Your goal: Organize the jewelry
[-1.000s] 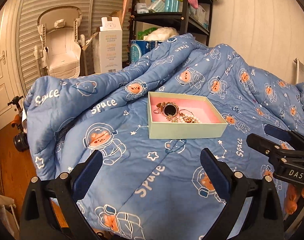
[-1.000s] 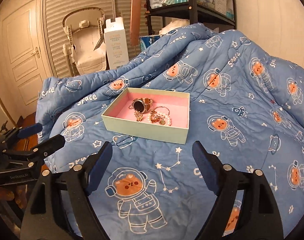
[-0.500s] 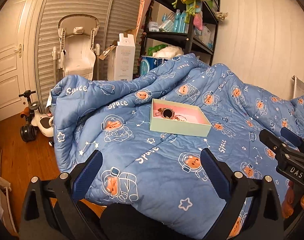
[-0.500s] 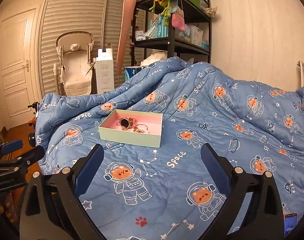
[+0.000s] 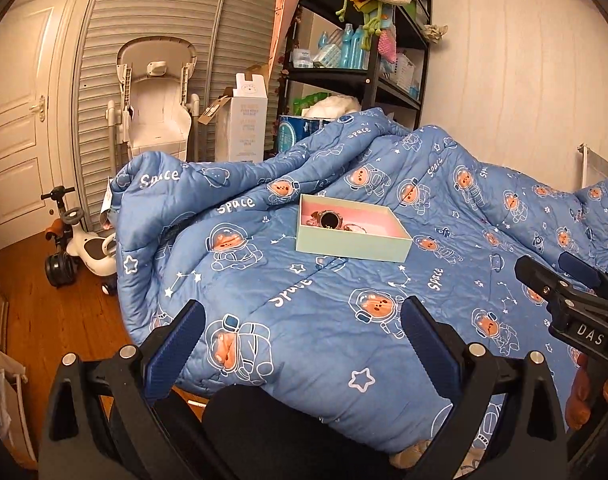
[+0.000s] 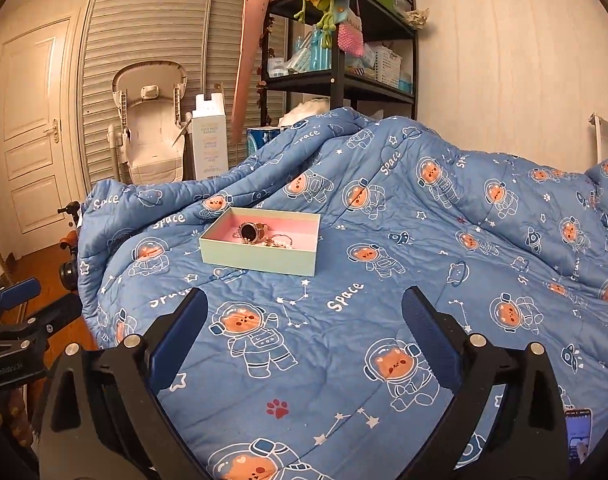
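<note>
A pale green box with a pink lining rests on the blue space-print quilt. Inside lie a round dark-faced watch and a tangle of gold and pearl jewelry. My left gripper is open near the bed's front edge, well short of the box. My right gripper is also open, over the quilt and apart from the box. Each gripper shows at the other view's edge, the right gripper at right, the left gripper at left.
A black shelf unit with bottles and toys stands behind the bed. A white baby seat, a tall white carton and a ride-on toy stand on the wooden floor at left. A phone lies at lower right.
Both grippers have pulled back and away from the box, which now looks smaller and farther. More of the room and floor shows. Both stay open with nothing held.
</note>
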